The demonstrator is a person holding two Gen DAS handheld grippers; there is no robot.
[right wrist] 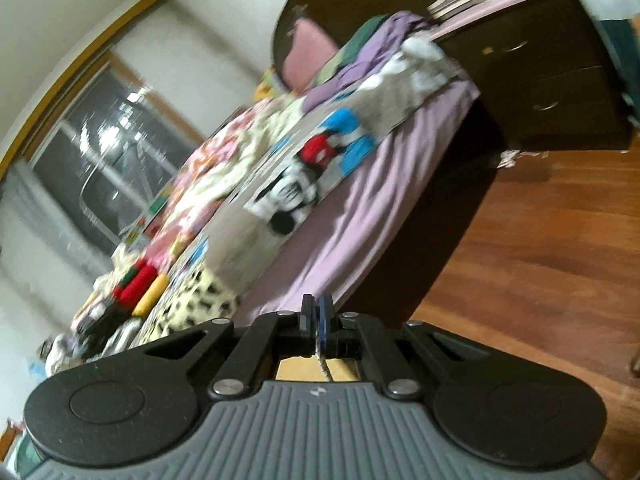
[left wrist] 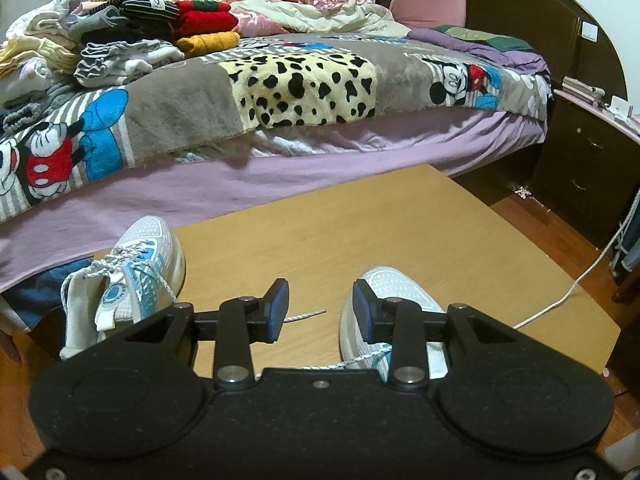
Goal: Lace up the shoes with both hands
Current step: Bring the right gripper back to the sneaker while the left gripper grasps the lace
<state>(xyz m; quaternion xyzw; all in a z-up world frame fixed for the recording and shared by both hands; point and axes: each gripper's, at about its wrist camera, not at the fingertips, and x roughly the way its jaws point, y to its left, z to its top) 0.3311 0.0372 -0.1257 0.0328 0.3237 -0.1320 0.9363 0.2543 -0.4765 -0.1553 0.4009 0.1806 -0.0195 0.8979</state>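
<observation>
Two white-and-blue sneakers sit on a tan board (left wrist: 360, 232). One sneaker (left wrist: 132, 276) leans at the board's left edge with its speckled laces loose. The other sneaker (left wrist: 400, 292) lies right below my left gripper (left wrist: 320, 308), partly hidden by the right finger. The left gripper is open and holds nothing; a loose lace end (left wrist: 306, 314) lies on the board between its fingers. In the tilted, blurred right wrist view, my right gripper (right wrist: 318, 312) is shut on a speckled shoelace (right wrist: 324, 362) that trails back toward the camera. No shoe shows in that view.
A bed (left wrist: 280, 176) with a cartoon blanket and stacks of folded clothes (left wrist: 120, 40) runs along the board's far side. A dark nightstand (left wrist: 588, 168) stands at the right. A white cable (left wrist: 576, 284) crosses the wooden floor (right wrist: 540, 260).
</observation>
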